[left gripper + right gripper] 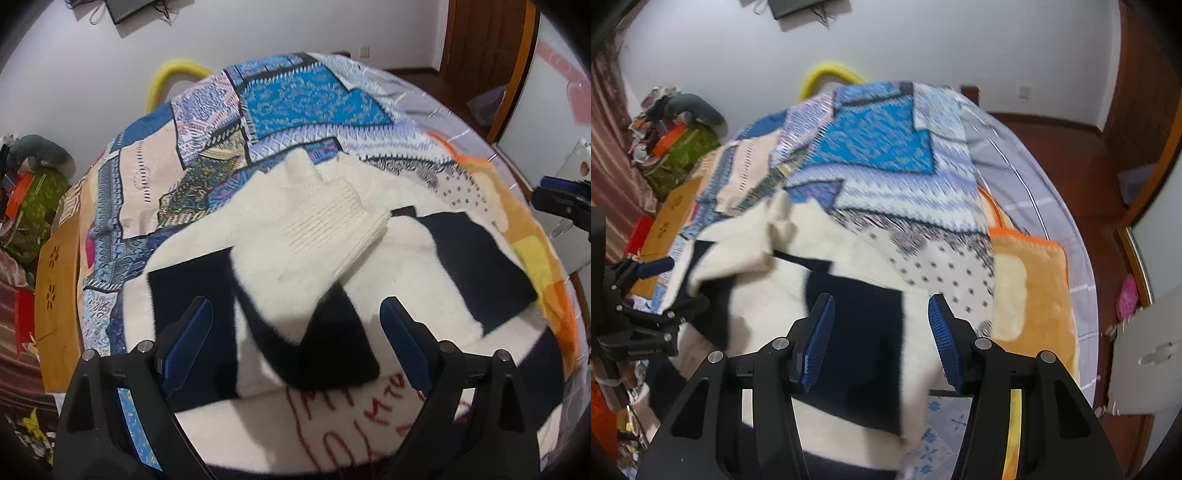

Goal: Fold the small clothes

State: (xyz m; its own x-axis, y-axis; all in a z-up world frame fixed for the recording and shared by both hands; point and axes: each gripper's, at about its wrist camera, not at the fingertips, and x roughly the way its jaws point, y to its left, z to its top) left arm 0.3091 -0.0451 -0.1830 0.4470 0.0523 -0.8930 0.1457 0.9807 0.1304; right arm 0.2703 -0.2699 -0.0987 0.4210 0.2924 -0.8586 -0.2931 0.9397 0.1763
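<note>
**Both tongs empty above a half-folded sweater**

Plainly, in the left wrist view the left tongs [295, 347] stand wide apart with nothing between the blue pads; they hang over the cream-and-black sweater [295, 258], which fills the middle of the frame and lies spread on the bed [295, 99] with its patchwork cover. One sleeve, ending in a ribbed cuff [332, 225], lies crossed over the body from upper right toward lower centre, probably laid inward so the garment narrows for folding. Red stitched lettering [369, 417] shows at the lower edge. At the right edge of the frame part of the other tool juts in, well apart from the cloth.

Next, in the right wrist view the right tongs [881, 343] are partly open and hold nothing; a black panel of the sweater [857, 332] lies beneath the gap, untouched by the pads as far as I can tell. The picture is smeared. An orange blanket [1034, 295] lies just right of the sweater. At the left edge the left tool shows, near the sweater's far side. Judging by this, the tongs are spaced apart to take opposite sides for the next fold.
</note>
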